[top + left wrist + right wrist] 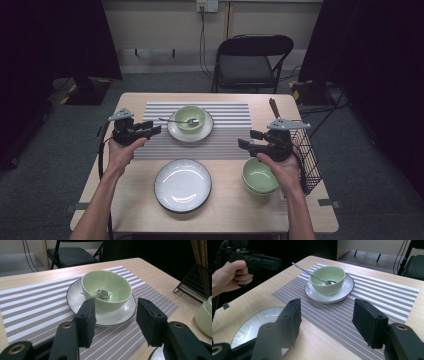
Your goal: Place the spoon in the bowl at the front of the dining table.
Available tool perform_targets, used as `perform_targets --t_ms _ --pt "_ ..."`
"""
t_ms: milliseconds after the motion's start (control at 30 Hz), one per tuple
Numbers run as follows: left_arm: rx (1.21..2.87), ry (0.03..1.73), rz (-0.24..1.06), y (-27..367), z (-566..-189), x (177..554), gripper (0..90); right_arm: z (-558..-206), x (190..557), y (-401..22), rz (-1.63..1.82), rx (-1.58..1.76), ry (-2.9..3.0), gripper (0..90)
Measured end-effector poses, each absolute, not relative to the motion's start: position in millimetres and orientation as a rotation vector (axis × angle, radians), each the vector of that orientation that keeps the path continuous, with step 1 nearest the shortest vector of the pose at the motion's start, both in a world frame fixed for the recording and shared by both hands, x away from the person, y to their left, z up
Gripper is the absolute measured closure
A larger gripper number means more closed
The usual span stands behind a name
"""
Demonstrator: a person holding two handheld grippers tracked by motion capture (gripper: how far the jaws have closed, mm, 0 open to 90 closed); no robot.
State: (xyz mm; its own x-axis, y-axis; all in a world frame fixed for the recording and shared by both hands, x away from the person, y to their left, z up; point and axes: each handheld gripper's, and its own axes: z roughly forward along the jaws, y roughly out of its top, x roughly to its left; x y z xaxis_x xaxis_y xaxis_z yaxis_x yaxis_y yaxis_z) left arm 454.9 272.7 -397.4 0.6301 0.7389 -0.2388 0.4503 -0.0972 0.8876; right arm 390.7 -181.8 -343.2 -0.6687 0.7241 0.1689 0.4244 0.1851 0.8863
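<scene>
L gripper (152,130) open, empty, near spoon (180,120)

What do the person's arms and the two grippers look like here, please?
Both forearms are bare, with no sleeves in sight. Each hand holds a black gripper: the left gripper and the right gripper each carry a grey three-cornered plate on top. A black cable trails from the left one. Up close, the jaws end in flat, black, rectangular pads with small screw holes, and brass-coloured rings sit on the jaw arms.

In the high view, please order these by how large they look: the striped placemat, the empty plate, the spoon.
1. Striped placemat, clearly the largest.
2. Empty plate.
3. Spoon, the smallest, resting in the green bowl.
</scene>
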Motion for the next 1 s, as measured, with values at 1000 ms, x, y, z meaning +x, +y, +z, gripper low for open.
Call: perform_targets --t_ms 1000 --pt "1.964 1.128 0.363 305 -477 389 20.6 -305 418 -228 1.370 1.175 2.077 38.3"
